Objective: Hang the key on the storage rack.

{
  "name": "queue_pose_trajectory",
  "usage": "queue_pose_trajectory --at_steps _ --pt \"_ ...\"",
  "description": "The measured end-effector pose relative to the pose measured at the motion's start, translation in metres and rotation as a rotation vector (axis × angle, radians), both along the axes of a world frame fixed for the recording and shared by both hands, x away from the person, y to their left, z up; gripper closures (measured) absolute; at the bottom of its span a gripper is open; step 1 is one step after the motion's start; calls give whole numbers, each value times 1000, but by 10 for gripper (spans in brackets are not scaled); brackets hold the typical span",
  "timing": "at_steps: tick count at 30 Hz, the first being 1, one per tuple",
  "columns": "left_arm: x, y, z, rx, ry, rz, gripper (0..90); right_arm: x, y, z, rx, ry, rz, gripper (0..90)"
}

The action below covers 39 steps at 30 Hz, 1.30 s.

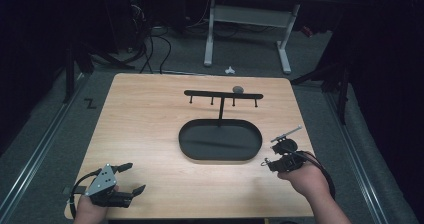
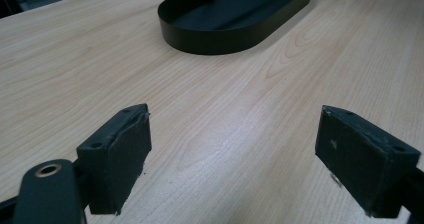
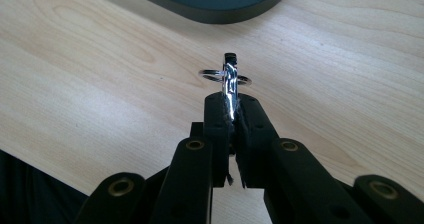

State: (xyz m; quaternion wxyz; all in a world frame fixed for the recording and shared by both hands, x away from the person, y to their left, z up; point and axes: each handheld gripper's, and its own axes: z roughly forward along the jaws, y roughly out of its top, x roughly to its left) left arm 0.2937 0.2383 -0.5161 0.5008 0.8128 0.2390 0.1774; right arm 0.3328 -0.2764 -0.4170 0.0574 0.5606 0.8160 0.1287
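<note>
the right gripper (image 3: 231, 106) has its jaws pressed together on a small shiny metal piece (image 3: 230, 81), a thin flat tab standing on edge with a split ring (image 3: 225, 77) threaded through its top; it looks like a key or key fob, though i cannot tell which. in the high view the right gripper (image 1: 281, 156) sits near the right edge of the table (image 1: 145, 119), just beside the black oval tray (image 1: 220, 140), with the metal piece held above the wood.

the left gripper (image 2: 232, 149) has its jaws wide apart with nothing between them, low over the near left corner of the table, well apart from the tray.

behind the tray stands a black hook rack (image 1: 223, 95) with small pegs under its bar and a grey object (image 1: 238, 89) on top.

judging by its look, the metal piece is light, stiff and slick. the pads grip only a narrow strip of its flat faces, so it could pivot or slip if bumped. the flat faces seem the best place to pinch; the ring swings loose and would be a poor hold, but it is likely the part meant to go over a peg.
</note>
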Motion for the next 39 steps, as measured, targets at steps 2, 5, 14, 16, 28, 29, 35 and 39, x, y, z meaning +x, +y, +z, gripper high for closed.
queue_pose_trajectory --at_steps 2,5,14,16,28,29,35,39 --pt "-1 0 0 5 -3 -6 153 3 1 0 0 -7 -4 844" --pt "-4 -1 1 12 -7 -18 153 6 4 0 -12 -12 1 844" --pt "-8 0 2 11 -8 -20 152 15 18 25 -6 -64 12 844" --pt "-8 1 2 10 -9 -18 153 19 19 31 -2 -73 13 844" --pt "-8 2 1 8 -5 -19 153 42 26 65 12 -114 -2 846" --pt "-8 2 1 9 -6 -20 152 44 27 67 13 -114 -3 846" --pt "-9 3 2 3 -7 -16 153 54 26 82 10 -114 -13 846" --pt "-8 3 2 3 -7 -20 152 59 24 94 9 -122 -26 846"
